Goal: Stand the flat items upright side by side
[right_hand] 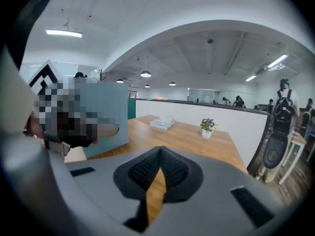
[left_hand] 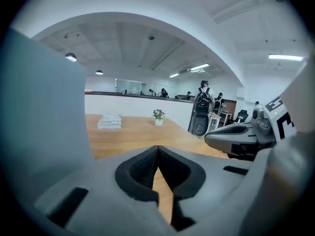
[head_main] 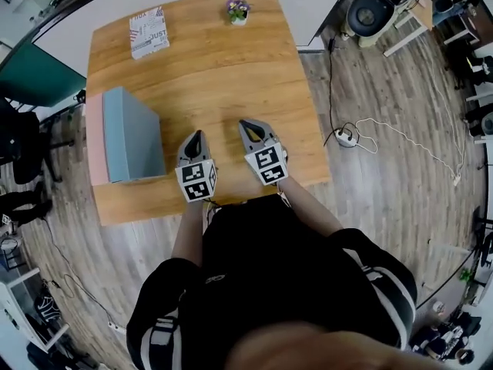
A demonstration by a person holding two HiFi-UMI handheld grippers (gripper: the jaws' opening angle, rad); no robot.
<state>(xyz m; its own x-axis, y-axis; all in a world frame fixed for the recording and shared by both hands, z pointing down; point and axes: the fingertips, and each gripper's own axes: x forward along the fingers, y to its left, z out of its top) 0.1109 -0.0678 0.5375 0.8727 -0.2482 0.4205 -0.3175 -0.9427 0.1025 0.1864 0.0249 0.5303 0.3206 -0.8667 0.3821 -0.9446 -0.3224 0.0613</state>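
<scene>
The left claw (head_main: 197,137) and right claw (head_main: 248,126) are held shut, empty, above the wooden worktop (head_main: 223,68) — the work seems finished. To their left, a flat blue-grey panel (head_main: 131,133) and a flat pink panel (head_main: 95,141) are stood upright together.

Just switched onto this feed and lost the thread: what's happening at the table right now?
A person holds a gripper in each hand over the near part of the wooden table. The left gripper and right gripper are both shut with nothing between their jaws. At the table's left, a blue flat item and a pink flat item stand upright side by side. A printed book and a small potted plant sit at the far end.
</scene>
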